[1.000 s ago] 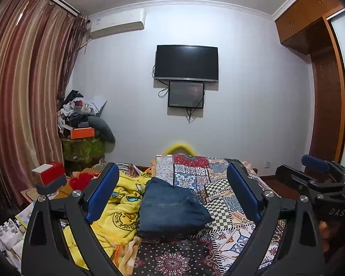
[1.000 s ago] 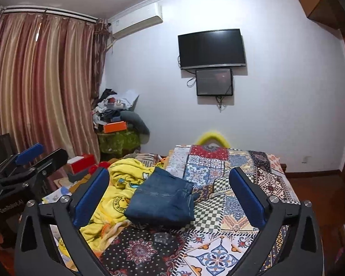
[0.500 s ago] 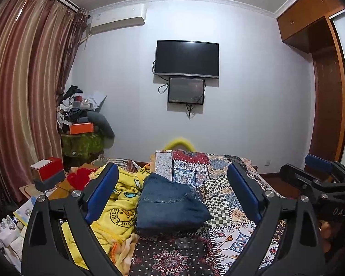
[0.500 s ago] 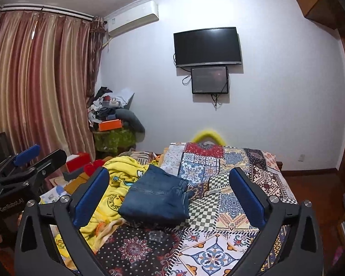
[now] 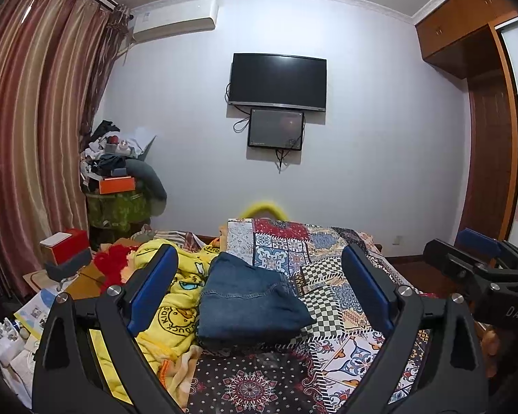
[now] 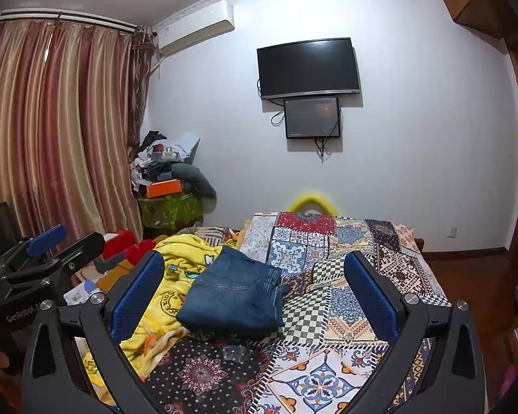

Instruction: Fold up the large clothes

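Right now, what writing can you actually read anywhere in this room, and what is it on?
"DAS": black body of the right gripper.
"GenRobot": black body of the left gripper.
"KIDS", "DUCK": yellow cartoon-duck blanket.
Print on the white wall air conditioner: too blurred to read.

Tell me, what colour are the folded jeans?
Dark blue denim jeans, clearest in the right wrist view.

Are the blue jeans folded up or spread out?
Folded. The jeans lie as a compact, thick rectangle with layered edges on the quilt, beside the yellow blanket.
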Motion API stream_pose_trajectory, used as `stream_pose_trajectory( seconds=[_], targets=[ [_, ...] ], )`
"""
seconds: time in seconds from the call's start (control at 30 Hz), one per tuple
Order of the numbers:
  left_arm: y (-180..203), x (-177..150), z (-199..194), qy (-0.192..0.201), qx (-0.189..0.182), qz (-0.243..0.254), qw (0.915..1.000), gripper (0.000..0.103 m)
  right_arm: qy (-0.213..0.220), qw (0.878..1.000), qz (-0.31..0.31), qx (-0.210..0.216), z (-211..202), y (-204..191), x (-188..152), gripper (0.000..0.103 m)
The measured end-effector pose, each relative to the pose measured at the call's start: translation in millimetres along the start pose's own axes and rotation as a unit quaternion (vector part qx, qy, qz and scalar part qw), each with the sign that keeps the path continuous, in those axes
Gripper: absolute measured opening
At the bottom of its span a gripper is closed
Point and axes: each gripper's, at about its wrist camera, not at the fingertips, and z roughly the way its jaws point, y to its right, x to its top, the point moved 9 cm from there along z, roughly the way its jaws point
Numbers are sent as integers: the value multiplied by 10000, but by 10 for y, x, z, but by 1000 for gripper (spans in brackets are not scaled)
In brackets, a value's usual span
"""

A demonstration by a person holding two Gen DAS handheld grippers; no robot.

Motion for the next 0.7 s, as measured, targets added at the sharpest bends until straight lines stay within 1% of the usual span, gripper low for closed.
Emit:
stream_pose_trajectory(
  seconds=[0.2, 0.7],
  targets=[
    [29, 0, 16, -81, -91, 24, 9999, 96, 11, 10000, 8, -20, -2, -2, 7, 103],
    [62, -6, -31, -28, -166, 36, 9999, 96, 64, 9999, -9, -86, -11, -2, 35, 103]
  ],
)
